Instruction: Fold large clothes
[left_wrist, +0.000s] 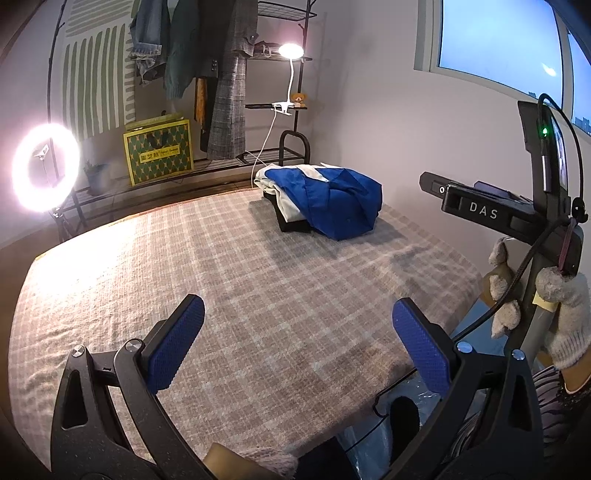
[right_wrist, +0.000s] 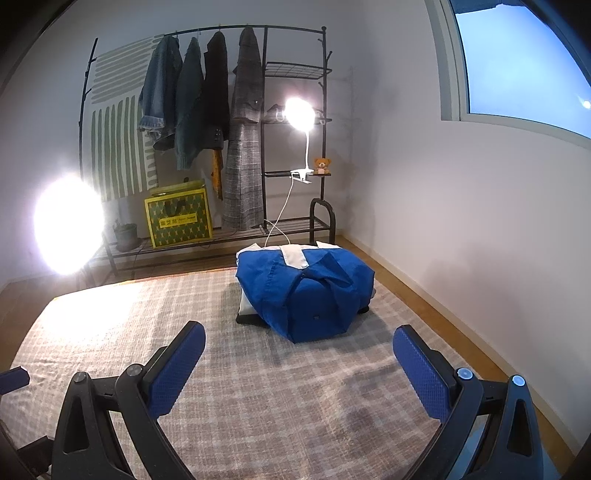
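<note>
A folded blue garment (right_wrist: 306, 291) with a white collar lies on top of a stack of folded clothes at the far side of the checked blanket (right_wrist: 258, 387). It also shows in the left wrist view (left_wrist: 332, 201). My left gripper (left_wrist: 297, 339) is open and empty above the near part of the blanket (left_wrist: 240, 277). My right gripper (right_wrist: 299, 363) is open and empty, a short way in front of the stack. The right gripper's body (left_wrist: 491, 214), held by a gloved hand (left_wrist: 565, 317), shows at the right of the left wrist view.
A black clothes rack (right_wrist: 266, 122) with hanging jackets stands at the back wall, with a yellow-green bag (right_wrist: 179, 218), a clip lamp (right_wrist: 300, 114) and a small teddy bear (right_wrist: 322, 165). A bright ring light (left_wrist: 44, 168) stands at the left. Wooden floor surrounds the blanket.
</note>
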